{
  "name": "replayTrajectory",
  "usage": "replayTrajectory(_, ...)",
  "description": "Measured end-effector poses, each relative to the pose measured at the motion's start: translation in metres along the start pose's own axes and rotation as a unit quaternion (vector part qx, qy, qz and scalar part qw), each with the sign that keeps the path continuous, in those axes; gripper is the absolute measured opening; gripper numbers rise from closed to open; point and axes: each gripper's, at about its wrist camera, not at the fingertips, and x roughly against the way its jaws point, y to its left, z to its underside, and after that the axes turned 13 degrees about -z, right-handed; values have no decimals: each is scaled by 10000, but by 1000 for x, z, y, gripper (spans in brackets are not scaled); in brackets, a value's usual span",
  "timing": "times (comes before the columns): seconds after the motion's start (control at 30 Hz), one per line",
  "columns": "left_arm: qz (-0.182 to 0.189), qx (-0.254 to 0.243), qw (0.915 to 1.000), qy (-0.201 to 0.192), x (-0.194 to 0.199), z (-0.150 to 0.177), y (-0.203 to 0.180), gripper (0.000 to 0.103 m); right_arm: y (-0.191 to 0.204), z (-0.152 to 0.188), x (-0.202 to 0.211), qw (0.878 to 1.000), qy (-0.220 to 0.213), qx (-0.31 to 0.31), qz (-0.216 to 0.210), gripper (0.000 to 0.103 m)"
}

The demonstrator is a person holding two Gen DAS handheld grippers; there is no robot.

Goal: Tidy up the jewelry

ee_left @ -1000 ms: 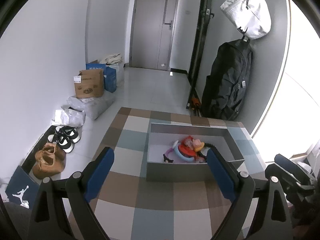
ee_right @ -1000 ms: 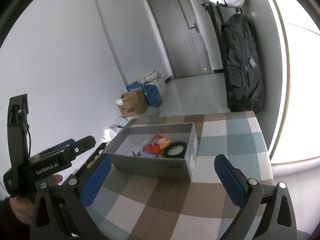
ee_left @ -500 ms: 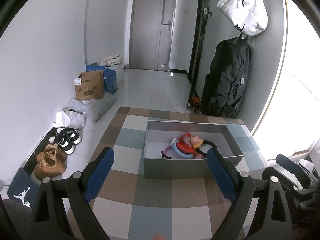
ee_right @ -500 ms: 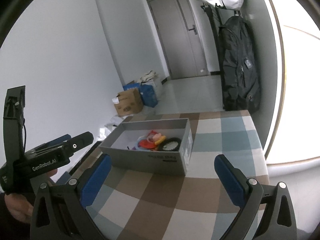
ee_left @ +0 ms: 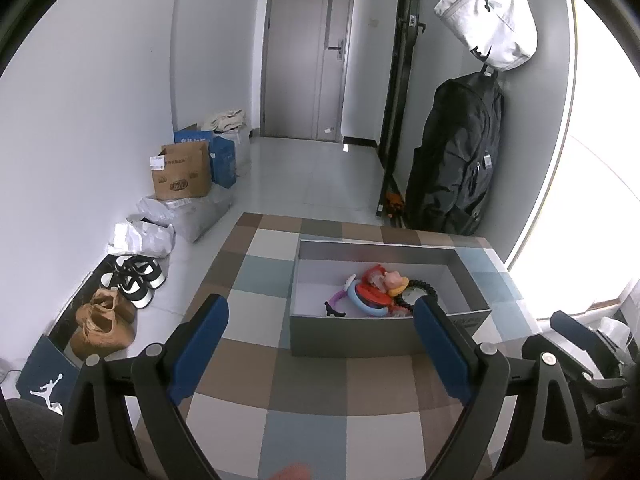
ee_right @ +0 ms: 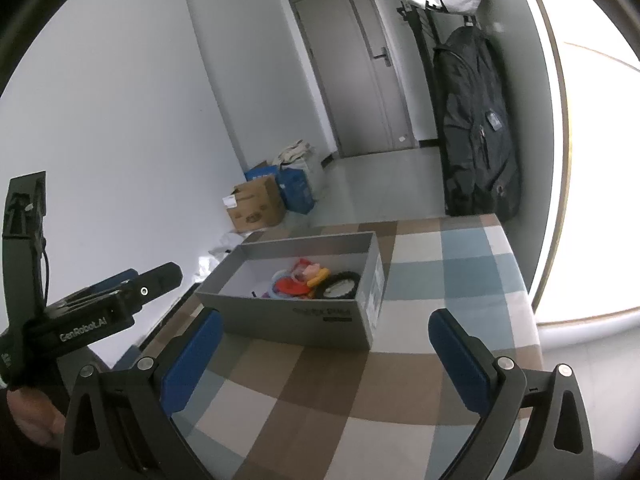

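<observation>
Quick update: both my tongs have pulled back from the grey box (ee_left: 390, 332) over the last sec, so the box sits a bit farther off and lower in both views than it did 1 s ago. Left gripper (ee_left: 320, 344) is spread wide w/ nothing between the pads, right gripper (ee_right: 326, 354) same, wide and empty, both held above the checkered cloth (ee_left: 304, 384) on the near side of the box. The jewelry pile (ee_left: 378, 290) (red, blue, pink, yellow bits plus a black beaded bracelet (ee_right: 338, 285)) is all inside the box, bunched toward its right end, and it hasn't shifted btw frames afaict. No loose pieces on the cloth around the box that I can see. So imo everything's already gathered in 1 spot, but it's a tangle, not sorted. Fits either me backing off after dropping the last piece in, or lining up to reach in and separate stuff. Can't tell which from this.
</observation>
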Motion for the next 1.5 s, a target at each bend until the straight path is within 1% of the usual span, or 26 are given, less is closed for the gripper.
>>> replayTrajectory(0.13,-9,-93,9999,45,-2,2,-4,91,0,0,-1,10000,29,28,2,103)
replayTrajectory(0.33,139,-99,9998,38,0,1,-5,91,0,0,-1,10000,40,47,-5,103)
replayTrajectory(0.43,113,-110,9999,-32,2,1,-5,91,1,0,-1,10000,56,66,-7,103)
replayTrajectory(0.93,117,-91,9999,20,3,3,-7,91,1,3,-5,9999,110,66,-21,103)
replayTrajectory(1.1,121,-119,9999,-23,4,3,-8,91,2,4,-7,9998,173,136,-15,103)
replayTrajectory(1.2,124,-120,9998,-35,4,3,-9,91,2,4,-6,9998,129,131,-16,103)
replayTrajectory(1.5,152,-20,9999,52,2,1,-5,91,3,6,-6,9997,210,124,22,103)
